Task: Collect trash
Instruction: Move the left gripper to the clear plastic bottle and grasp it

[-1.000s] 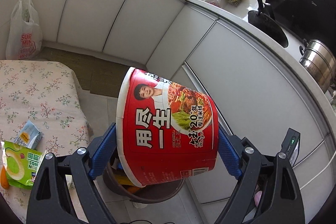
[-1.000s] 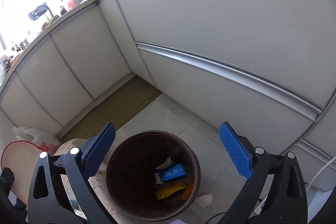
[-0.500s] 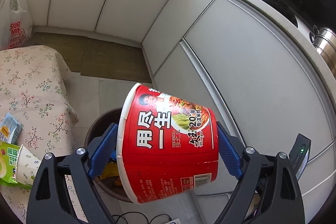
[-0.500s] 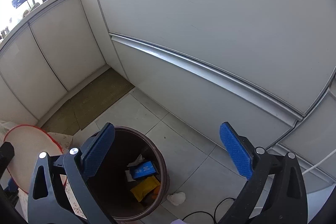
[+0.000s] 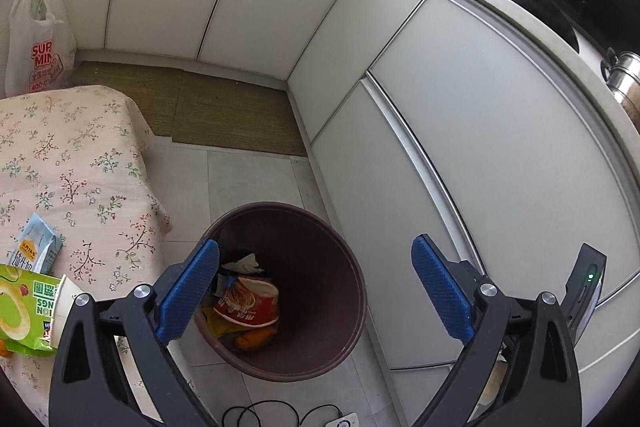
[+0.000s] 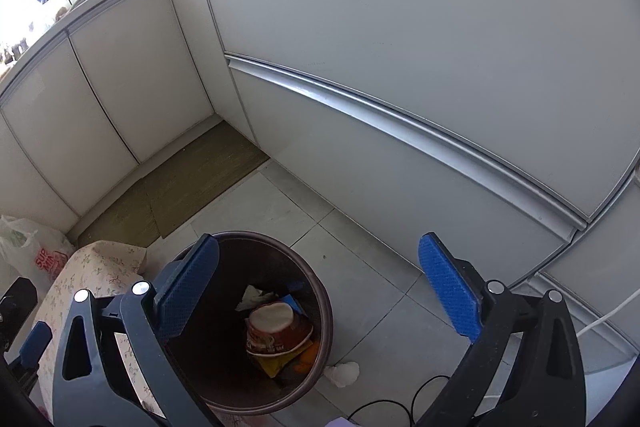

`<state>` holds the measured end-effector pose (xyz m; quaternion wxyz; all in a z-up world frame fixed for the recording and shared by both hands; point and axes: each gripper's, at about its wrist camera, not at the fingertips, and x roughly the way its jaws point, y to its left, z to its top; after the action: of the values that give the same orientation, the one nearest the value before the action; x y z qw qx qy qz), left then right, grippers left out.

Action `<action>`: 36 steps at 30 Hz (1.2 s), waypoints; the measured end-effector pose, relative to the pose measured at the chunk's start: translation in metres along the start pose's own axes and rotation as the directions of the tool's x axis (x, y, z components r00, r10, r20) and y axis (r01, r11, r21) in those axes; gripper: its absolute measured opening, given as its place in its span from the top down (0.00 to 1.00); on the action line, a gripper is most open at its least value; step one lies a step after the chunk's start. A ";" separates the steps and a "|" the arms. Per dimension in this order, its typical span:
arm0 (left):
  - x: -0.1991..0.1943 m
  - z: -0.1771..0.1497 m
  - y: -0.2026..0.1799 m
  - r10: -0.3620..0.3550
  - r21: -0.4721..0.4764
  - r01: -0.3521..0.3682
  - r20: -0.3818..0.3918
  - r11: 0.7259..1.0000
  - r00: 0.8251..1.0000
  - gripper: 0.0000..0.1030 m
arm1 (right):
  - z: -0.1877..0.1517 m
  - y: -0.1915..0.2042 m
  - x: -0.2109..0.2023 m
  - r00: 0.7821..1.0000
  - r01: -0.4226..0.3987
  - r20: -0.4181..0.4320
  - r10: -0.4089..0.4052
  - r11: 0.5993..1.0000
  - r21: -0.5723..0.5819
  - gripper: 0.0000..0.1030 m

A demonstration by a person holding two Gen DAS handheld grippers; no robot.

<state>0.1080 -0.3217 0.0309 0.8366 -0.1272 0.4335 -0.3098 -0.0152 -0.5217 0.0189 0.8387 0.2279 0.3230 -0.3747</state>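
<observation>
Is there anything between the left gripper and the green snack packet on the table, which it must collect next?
Nothing visible blocks it. The green snack packet lies on the flowered tablecloth, just left of the left gripper, whose jaws have just been opening and hold nothing. A small milk carton lies beside the packet, not across the path.

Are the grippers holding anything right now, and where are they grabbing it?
Nothing is held. The left gripper has just been opening, with nothing between its jaws; the red paper noodle bowl lies inside the round brown trash bin. The right gripper is open too.

noodle cup (image 5: 247,303) in bin (image 5: 320,227), beside table (image 5: 72,155)
</observation>
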 end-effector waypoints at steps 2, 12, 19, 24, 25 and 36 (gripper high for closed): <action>-0.003 -0.001 0.006 0.020 0.001 -0.020 0.002 1.000 1.000 0.09 | -0.001 0.004 -0.002 1.000 -0.006 0.001 0.006 1.000 -0.009 0.07; -0.037 -0.007 0.068 0.164 -0.033 -0.163 0.024 0.986 0.986 0.09 | -0.019 0.055 -0.014 0.998 -0.066 0.001 0.066 0.990 -0.127 0.07; -0.072 -0.013 0.136 0.279 -0.123 -0.274 0.029 0.954 0.960 0.09 | -0.043 0.111 -0.025 0.994 -0.105 0.001 0.109 0.959 -0.262 0.07; -0.102 -0.025 0.196 0.363 -0.218 -0.352 0.012 0.910 0.932 0.09 | -0.071 0.160 -0.032 0.986 -0.164 -0.035 0.162 0.912 -0.377 0.07; -0.107 -0.028 0.208 0.375 -0.237 -0.362 0.006 0.901 0.927 0.09 | -0.076 0.168 -0.034 0.985 -0.171 -0.041 0.168 0.901 -0.398 0.07; -0.158 -0.053 0.322 0.558 -0.038 -0.574 -0.189 0.818 0.808 0.09 | -0.138 0.254 -0.051 0.969 -0.241 -0.106 0.223 0.758 -0.606 0.07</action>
<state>0.1284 0.0304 -0.0530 0.8441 -0.0044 0.5350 -0.0353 0.1041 -0.2549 -0.0036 0.9023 -0.0137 0.4078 -0.1395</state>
